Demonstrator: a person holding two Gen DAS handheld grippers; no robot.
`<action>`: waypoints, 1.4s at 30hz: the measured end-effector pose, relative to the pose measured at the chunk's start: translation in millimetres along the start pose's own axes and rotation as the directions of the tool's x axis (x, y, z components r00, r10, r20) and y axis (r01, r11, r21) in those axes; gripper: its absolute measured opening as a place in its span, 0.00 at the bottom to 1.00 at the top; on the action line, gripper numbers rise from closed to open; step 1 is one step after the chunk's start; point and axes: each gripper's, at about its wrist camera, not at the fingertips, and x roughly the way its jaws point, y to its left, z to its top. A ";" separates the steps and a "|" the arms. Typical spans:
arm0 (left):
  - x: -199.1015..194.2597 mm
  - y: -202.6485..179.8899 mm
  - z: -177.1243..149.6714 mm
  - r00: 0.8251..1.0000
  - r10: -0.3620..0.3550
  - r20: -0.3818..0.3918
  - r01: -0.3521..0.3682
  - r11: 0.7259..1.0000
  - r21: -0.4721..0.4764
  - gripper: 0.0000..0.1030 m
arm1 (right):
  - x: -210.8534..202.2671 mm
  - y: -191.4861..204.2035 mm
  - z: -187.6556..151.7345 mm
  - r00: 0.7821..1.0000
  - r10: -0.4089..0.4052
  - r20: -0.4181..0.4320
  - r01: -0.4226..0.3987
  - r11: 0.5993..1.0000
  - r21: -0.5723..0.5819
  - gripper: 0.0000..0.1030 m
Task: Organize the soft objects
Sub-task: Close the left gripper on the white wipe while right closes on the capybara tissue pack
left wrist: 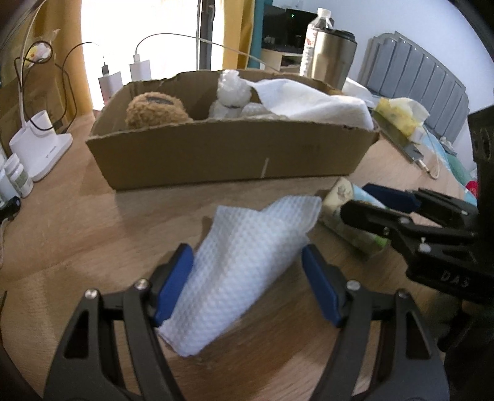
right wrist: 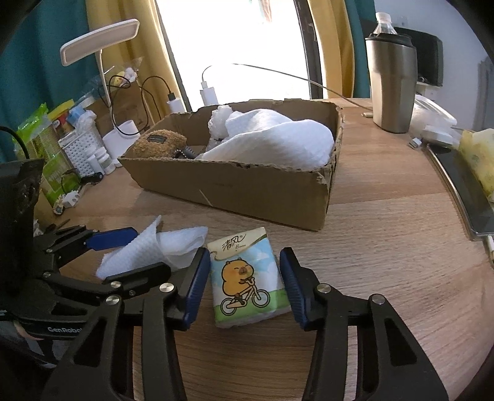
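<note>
A white waffle-textured cloth (left wrist: pixel 244 262) lies on the wooden table between the open jaws of my left gripper (left wrist: pixel 247 283); it also shows in the right wrist view (right wrist: pixel 154 250). A tissue pack (right wrist: pixel 247 277) with a cartoon bear on a bicycle lies between the open jaws of my right gripper (right wrist: pixel 245 283); the pack also shows in the left wrist view (left wrist: pixel 349 212), where the right gripper (left wrist: pixel 373 200) reaches in from the right. A cardboard box (left wrist: pixel 216 154) behind them holds a brown plush (left wrist: pixel 154 109), a white plush (left wrist: pixel 230 92) and a white towel (left wrist: pixel 311 101).
A steel tumbler (right wrist: pixel 392 80) and a water bottle (right wrist: pixel 384 23) stand at the back right. A desk lamp (right wrist: pixel 98 40), chargers with cables (right wrist: pixel 208 89), small bottles (left wrist: pixel 17 174) and baskets crowd the left. A dark tray with yellow tissues (right wrist: pixel 475 157) is on the right.
</note>
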 end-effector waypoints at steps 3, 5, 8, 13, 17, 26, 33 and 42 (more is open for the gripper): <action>2.1 -2.8 -0.7 1.000 0.017 -0.001 -0.017 1.000 0.016 0.72 | -0.8 -1.5 0.4 1.000 0.006 0.005 -0.006 1.000 -0.001 0.45; 3.3 -4.3 -0.9 1.000 0.027 -0.002 -0.027 0.999 0.026 0.71 | -1.3 -2.1 0.4 1.000 0.007 0.008 -0.007 1.000 -0.004 0.44; 4.3 -6.2 -0.5 0.999 0.036 -0.003 -0.036 0.999 0.032 0.69 | -0.6 -1.7 0.1 1.000 0.007 0.004 -0.007 1.000 -0.013 0.44; 1.9 -8.2 -1.2 1.000 0.028 0.009 -0.028 0.999 0.041 0.45 | 0.8 -3.3 -0.1 1.000 0.016 -0.006 -0.016 1.000 -0.004 0.45; 0.9 -11.9 -1.3 1.000 0.016 0.013 -0.016 0.998 0.054 0.32 | 1.3 -2.5 -0.1 1.000 0.015 -0.006 -0.015 1.000 -0.007 0.46; -6.2 -14.5 0.5 0.999 -0.009 0.032 0.008 0.998 0.059 0.23 | 3.9 1.7 -1.4 1.000 0.000 -0.014 0.000 1.000 -0.031 0.47; -14.8 -10.3 -1.2 0.998 -0.022 0.051 0.019 0.999 0.048 0.22 | 5.5 8.6 -1.4 1.000 -0.020 -0.013 0.019 0.998 -0.067 0.47; -21.1 -5.5 -5.8 0.998 -0.032 0.063 0.029 0.999 0.043 0.21 | 14.1 17.6 -4.3 0.997 -0.060 -0.053 0.053 0.992 -0.110 0.54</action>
